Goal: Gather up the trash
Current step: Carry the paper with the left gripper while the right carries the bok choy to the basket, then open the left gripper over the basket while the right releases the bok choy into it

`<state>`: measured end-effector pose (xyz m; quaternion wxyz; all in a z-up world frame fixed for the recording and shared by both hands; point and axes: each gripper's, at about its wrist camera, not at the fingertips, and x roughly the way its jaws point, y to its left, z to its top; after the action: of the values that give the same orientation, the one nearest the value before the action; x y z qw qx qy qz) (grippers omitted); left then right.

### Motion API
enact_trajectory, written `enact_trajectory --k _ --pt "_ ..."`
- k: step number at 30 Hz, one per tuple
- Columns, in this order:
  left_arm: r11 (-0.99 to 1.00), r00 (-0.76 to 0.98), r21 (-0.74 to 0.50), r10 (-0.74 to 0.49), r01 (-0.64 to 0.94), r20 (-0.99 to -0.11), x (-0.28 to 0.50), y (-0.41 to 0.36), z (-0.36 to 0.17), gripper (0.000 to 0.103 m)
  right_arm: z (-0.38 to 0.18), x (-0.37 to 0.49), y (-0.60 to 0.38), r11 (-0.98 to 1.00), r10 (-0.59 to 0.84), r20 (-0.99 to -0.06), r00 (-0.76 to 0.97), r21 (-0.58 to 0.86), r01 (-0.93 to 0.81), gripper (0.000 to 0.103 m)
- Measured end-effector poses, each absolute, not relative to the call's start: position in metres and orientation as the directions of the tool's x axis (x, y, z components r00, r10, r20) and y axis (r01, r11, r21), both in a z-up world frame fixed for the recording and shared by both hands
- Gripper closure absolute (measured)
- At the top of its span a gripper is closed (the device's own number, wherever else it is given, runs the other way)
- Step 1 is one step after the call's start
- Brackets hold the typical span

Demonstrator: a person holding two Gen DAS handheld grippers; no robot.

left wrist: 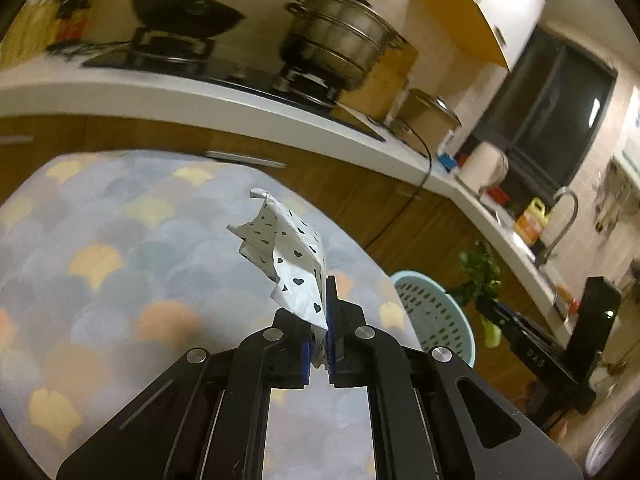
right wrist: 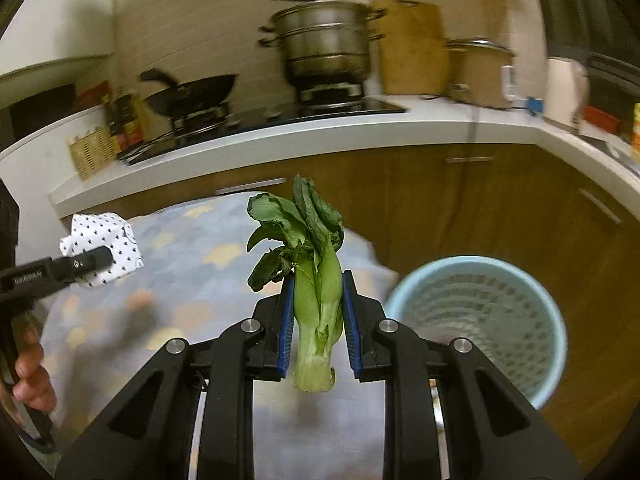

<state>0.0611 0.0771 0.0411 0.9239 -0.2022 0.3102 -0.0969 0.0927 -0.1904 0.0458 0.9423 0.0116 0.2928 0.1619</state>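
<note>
My left gripper [left wrist: 319, 320] is shut on a crumpled white paper with black hearts [left wrist: 286, 256] and holds it above the patterned table. It also shows in the right wrist view [right wrist: 105, 249] at far left. My right gripper [right wrist: 316, 316] is shut on a green bok choy [right wrist: 314, 264], held upright by its stalk. The bok choy also shows in the left wrist view [left wrist: 482, 276]. A light blue perforated waste basket [right wrist: 480, 320] stands on the floor right of the table, also in the left wrist view [left wrist: 436, 312].
A table with a scalloped pastel cloth [left wrist: 120, 264] lies below both grippers. Behind runs a white counter [right wrist: 360, 132] with wooden cabinets, a stove with a black wok [right wrist: 192, 92] and a steel steamer pot [right wrist: 324, 40], a kettle [right wrist: 564, 92] and a sink tap [left wrist: 564, 216].
</note>
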Motion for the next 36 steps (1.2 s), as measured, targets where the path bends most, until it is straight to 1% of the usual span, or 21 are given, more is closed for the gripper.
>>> enact_trajectory --k 7,10,14,16,20,22,23,24,25,26,28,29,30,33,36 --pt "0.914 0.746 -0.357 -0.373 0.193 -0.552 0.101 -0.011 0.061 0.099 0.038 0.101 -0.273 0.975 0.218 -0.556 0.802 0.161 -0.154 0.083" --pt "0.910 0.721 -0.336 -0.400 0.241 -0.566 0.118 -0.050 0.063 0.099 0.033 0.105 -0.302 0.978 0.191 -0.576 0.795 0.180 -0.104 0.083" --pt "0.876 0.641 -0.385 -0.478 0.292 -0.601 0.145 -0.091 0.048 0.099 0.020 0.114 -0.329 0.977 0.162 -0.610 0.776 0.207 -0.042 0.083" --pt "0.811 0.536 -0.473 -0.584 0.345 -0.610 0.163 -0.113 0.029 0.099 0.012 0.121 -0.340 0.973 0.157 -0.633 0.759 0.231 -0.008 0.083" --pt "0.812 0.480 -0.473 -0.583 0.341 -0.655 0.184 -0.142 0.006 0.099 -0.006 0.144 -0.359 0.956 0.150 -0.688 0.710 0.284 0.073 0.083" --pt "0.827 0.470 -0.446 -0.562 0.343 -0.681 0.190 -0.155 -0.002 0.096 -0.014 0.153 -0.365 0.948 0.162 -0.709 0.686 0.306 0.092 0.082" --pt "0.838 0.469 -0.428 -0.545 0.339 -0.695 0.192 -0.161 -0.005 0.088 -0.017 0.157 -0.365 0.947 0.160 -0.720 0.676 0.306 0.102 0.082" --pt "0.841 0.451 -0.423 -0.539 0.337 -0.711 0.194 -0.165 -0.010 0.072 -0.022 0.162 -0.365 0.947 0.163 -0.738 0.655 0.303 0.105 0.081" --pt "0.841 0.436 -0.424 -0.538 0.335 -0.722 0.194 -0.168 -0.014 0.065 -0.026 0.166 -0.365 0.948 0.171 -0.752 0.637 0.301 0.101 0.080" --pt "0.842 0.426 -0.422 -0.536 0.336 -0.729 0.194 -0.169 -0.019 0.061 -0.027 0.168 -0.365 0.949 0.174 -0.760 0.626 0.299 0.100 0.075" --pt "0.851 0.427 -0.398 -0.519 0.343 -0.741 0.194 -0.172 -0.021 0.061 -0.030 0.169 -0.363 0.950 0.181 -0.764 0.619 0.298 0.090 0.064" --pt "0.855 0.427 -0.389 -0.512 0.344 -0.746 0.193 -0.170 -0.021 0.061 -0.030 0.167 -0.361 0.951 0.183 -0.758 0.626 0.298 0.083 0.056" --pt "0.856 0.424 -0.385 -0.508 0.345 -0.750 0.192 -0.169 -0.023 0.061 -0.029 0.163 -0.360 0.953 0.179 -0.753 0.633 0.293 0.080 0.052" --pt "0.861 0.430 -0.374 -0.499 0.346 -0.752 0.189 -0.161 -0.021 0.061 -0.027 0.160 -0.357 0.956 0.180 -0.748 0.639 0.287 0.066 0.052" --pt "0.862 0.459 -0.372 -0.500 0.343 -0.735 0.181 -0.154 -0.015 0.061 -0.020 0.153 -0.351 0.957 0.191 -0.732 0.654 0.286 0.041 0.052"
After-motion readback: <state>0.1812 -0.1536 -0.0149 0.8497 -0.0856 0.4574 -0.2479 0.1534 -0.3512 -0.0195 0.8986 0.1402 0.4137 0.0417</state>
